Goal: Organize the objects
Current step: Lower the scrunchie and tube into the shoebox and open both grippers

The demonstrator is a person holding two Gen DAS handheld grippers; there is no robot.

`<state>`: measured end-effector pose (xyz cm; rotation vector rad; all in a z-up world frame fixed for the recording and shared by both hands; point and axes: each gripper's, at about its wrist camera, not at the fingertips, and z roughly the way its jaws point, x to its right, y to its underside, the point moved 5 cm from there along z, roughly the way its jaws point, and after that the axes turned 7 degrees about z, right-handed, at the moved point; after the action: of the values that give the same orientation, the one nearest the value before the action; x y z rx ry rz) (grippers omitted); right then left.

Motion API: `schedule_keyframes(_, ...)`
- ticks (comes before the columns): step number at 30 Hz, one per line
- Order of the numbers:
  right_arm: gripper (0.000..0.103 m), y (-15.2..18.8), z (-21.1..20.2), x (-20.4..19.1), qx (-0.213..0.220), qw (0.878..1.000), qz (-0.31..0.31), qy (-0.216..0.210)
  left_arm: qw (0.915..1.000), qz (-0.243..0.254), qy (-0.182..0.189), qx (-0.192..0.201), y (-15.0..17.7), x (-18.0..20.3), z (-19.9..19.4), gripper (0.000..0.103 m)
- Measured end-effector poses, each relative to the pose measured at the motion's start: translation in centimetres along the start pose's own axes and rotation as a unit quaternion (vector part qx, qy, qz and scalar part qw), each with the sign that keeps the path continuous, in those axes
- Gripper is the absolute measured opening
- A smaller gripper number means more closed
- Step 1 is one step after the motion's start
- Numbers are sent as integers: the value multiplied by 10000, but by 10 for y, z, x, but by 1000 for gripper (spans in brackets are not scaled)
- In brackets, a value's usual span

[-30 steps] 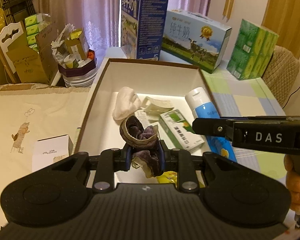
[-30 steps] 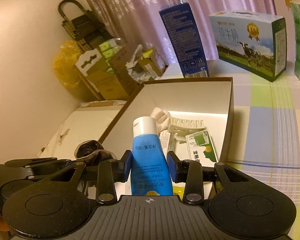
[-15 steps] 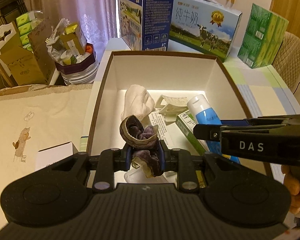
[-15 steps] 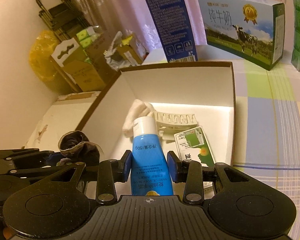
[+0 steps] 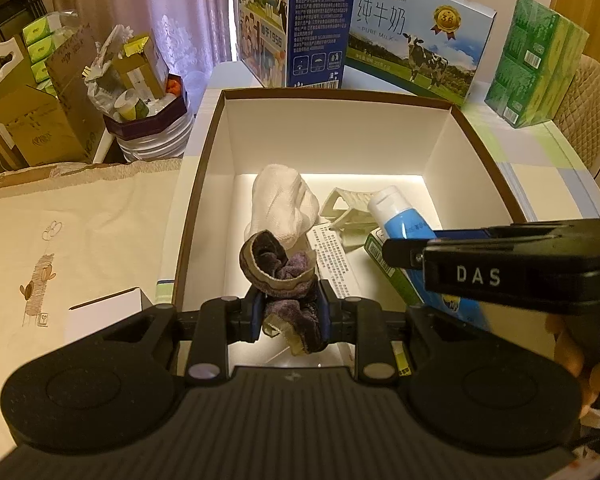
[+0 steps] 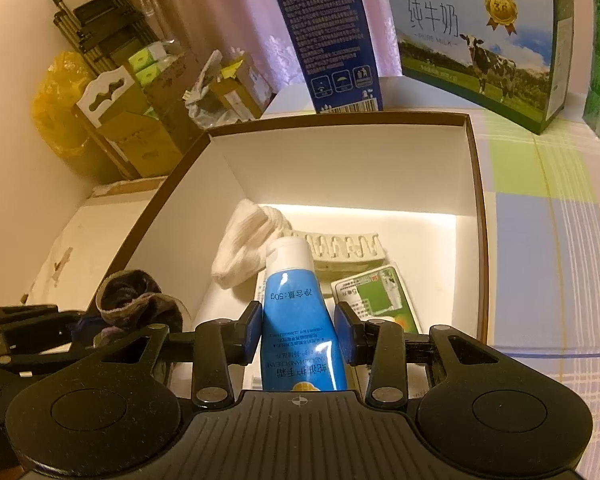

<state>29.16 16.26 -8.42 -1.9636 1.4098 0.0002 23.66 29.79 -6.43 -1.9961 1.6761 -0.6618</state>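
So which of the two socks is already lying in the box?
The white sock, resting on the floor of the box. The dark purple sock is clamped in the left tool above the box.

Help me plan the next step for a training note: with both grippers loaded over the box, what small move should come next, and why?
Probably lower the left gripper a little and open its jaws, dropping the dark sock beside the white sock. It already hangs over bare floor inside the open box, and the right gripper, shut on the blue tube, is over the green carton.
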Motion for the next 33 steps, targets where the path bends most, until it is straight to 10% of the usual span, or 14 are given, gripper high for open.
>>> schedule_keyframes(21, 37, -8, -7, 6, 21, 9997, -244, 50, 9999, 132, -79, -37, -13, 4, 15, 26)
schedule_keyframes(33, 50, -9, -20, 8, 167, 9990, -404, 97, 9997, 77, -183, 121, -19, 0, 8, 50)
